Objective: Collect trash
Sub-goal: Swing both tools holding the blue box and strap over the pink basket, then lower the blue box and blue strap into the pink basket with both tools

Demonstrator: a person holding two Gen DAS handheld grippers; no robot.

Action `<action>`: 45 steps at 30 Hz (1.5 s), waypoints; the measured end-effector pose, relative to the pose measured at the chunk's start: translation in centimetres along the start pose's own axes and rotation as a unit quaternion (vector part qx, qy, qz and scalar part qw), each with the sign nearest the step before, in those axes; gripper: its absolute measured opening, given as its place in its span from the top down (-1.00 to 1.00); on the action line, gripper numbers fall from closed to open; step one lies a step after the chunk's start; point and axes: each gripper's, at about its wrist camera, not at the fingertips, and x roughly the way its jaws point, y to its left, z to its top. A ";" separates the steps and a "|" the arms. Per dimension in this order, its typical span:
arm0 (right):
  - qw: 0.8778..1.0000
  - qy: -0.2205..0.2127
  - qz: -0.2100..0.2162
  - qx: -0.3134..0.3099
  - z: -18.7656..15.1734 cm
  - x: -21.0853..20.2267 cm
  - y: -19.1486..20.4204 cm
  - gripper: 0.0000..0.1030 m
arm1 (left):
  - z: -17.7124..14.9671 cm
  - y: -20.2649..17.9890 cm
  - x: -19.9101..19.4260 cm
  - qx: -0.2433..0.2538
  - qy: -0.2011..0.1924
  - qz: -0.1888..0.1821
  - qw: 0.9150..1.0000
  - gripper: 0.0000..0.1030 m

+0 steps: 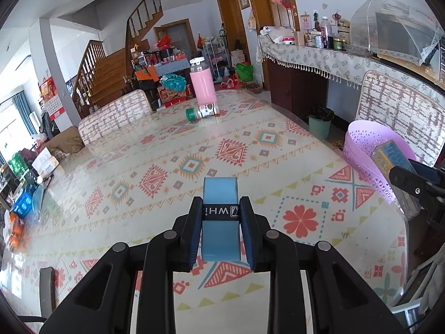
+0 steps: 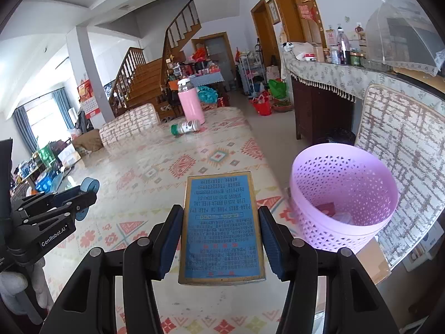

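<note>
My left gripper [image 1: 220,215] is shut on a light blue roll with a black band [image 1: 220,194], held above the patterned table [image 1: 167,172]. My right gripper [image 2: 221,222] is shut on a flat blue box with a gold edge and printed text [image 2: 221,225], lifted over the table just left of the purple perforated basket [image 2: 345,194]. The basket stands at the table's right edge with some scraps at its bottom. From the left wrist view the same basket [image 1: 364,150] and the box [image 1: 389,156] show at the right. The left gripper with its blue roll [image 2: 90,185] appears at the left of the right wrist view.
A small bottle with a green cap [image 1: 203,111] lies on its side at the table's far end, next to an upright pink flask [image 1: 203,85]. Padded chairs [image 1: 114,114] stand at the far left and right sides. A counter with jars and a mesh food cover [image 1: 395,27] runs along the right.
</note>
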 end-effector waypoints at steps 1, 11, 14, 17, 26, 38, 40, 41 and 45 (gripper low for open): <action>1.000 -0.001 -0.001 0.002 0.2 0.0 -0.2 -0.14 | 0.1 -0.1 0.0 0.001 -0.001 0.000 1.000 0.51; 1.000 -0.013 -0.010 0.022 1.2 -0.9 -2.6 -0.14 | 1.5 -1.7 0.2 0.018 -0.010 -0.005 1.000 0.51; 0.999 -0.016 -0.014 0.029 1.4 -0.9 -3.4 -0.14 | 1.9 -2.3 0.4 0.023 -0.010 -0.007 1.000 0.51; 0.999 -0.020 -0.017 0.035 1.6 -1.0 -4.1 -0.14 | 2.2 -2.9 0.8 0.027 -0.011 -0.009 1.000 0.51; 0.998 -0.022 -0.034 0.050 2.3 -0.7 -6.7 -0.14 | 3.4 -4.8 2.1 0.040 -0.005 -0.025 0.999 0.51; 0.995 -0.019 -0.062 0.076 3.0 -0.6 -10.7 -0.14 | 6.1 -8.5 4.6 0.055 0.003 -0.061 0.997 0.51; 0.994 -0.020 -0.067 0.078 3.3 -0.6 -11.2 -0.14 | 6.4 -9.2 5.1 0.058 0.004 -0.067 0.996 0.51; 0.994 -0.021 -0.070 0.079 3.4 -0.7 -11.4 -0.14 | 6.6 -9.3 5.2 0.058 0.005 -0.069 0.996 0.51; 0.993 -0.022 -0.079 0.081 3.9 -0.7 -12.4 -0.14 | 7.3 -10.5 5.9 0.062 0.008 -0.083 0.995 0.51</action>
